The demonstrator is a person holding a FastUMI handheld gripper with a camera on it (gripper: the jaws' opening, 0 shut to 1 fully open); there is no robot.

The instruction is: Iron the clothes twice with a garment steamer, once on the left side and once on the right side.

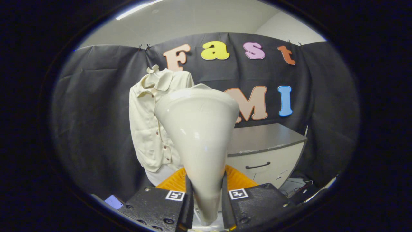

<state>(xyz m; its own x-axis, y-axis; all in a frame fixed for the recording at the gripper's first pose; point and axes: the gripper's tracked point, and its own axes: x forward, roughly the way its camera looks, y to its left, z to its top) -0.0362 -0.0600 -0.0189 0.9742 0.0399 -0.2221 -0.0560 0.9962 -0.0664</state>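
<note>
While clamped between two fingers, one garment steamer stands upright, narrow handle down in the grip, wide cream head flaring upward and ahead; gripper closed on that handle, one finger pressing each side (two square marker tags visible, one atop each finger block). Beyond the steamer head, slightly to its left, hangs one cream shirt against the black cloth wall; collar at the top, a row of small dark buttons running down the front, four or so countable, though the steamer hides part of the placket; shirt's right portion covered by the steamer head, so contact between head and fabric cannot be judged. Under the shirt's hem, a pale garment or stand, too hidden to name. Just ahead of the fingers, behind the handle, one orange ribbed object, split by the steamer into two visible patches. To the right and beyond, one white cabinet with a grey top and one dark curved drawer handle; some cables trailing near its lower right corner. Near the left finger block, one small lilac card-like item, possibly a note, blurred at that spot.
</note>
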